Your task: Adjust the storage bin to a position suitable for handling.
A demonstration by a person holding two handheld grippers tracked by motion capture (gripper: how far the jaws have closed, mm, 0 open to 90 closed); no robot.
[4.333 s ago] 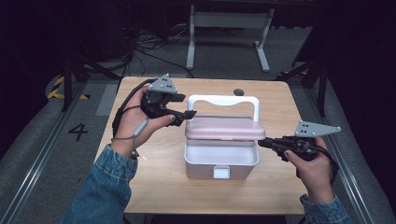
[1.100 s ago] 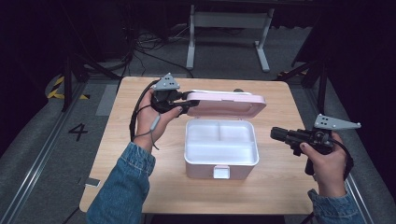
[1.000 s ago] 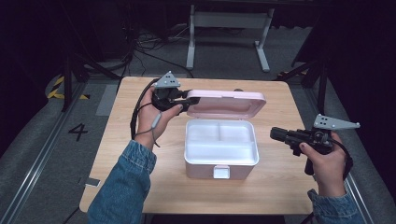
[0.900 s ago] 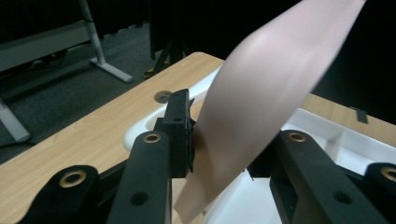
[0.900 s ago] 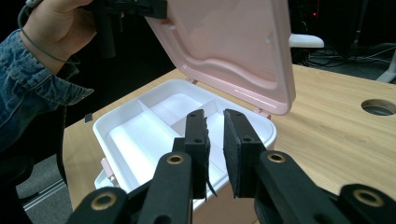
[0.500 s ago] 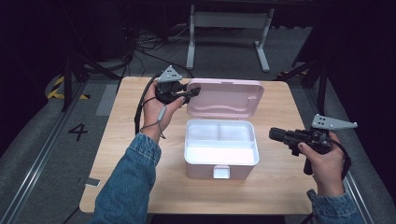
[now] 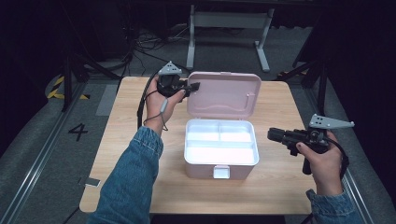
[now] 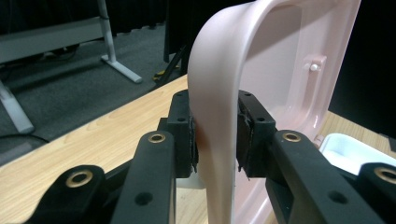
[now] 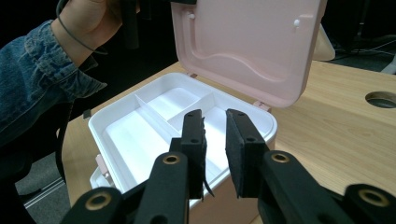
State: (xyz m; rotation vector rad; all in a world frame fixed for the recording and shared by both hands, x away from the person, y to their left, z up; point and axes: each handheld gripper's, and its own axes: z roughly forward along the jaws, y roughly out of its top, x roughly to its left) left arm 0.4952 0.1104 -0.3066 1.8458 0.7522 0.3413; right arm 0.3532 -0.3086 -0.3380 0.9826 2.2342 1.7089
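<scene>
Left gripper (image 7: 192, 87): jaws clamped on the lid's (image 7: 225, 95) left edge, pads pressing both faces of the pink rim (image 8: 215, 135).
Right gripper (image 7: 272, 135): held off the box's (image 7: 219, 164) right side, near it; jaws a narrow gap apart and have just been opening, nothing between them (image 9: 215, 151).
Box: white, mid-table (image 7: 130, 121), lid raised and standing upright at the back edge.
Interior: three bare white compartments, two small at the back, one long in front.
Latch (image 7: 221, 172): white tab, front wall, hanging free.
Writing: "4" (image 7: 77, 132) marked on the floor, left of the table; no brand or label legible on box.
</scene>
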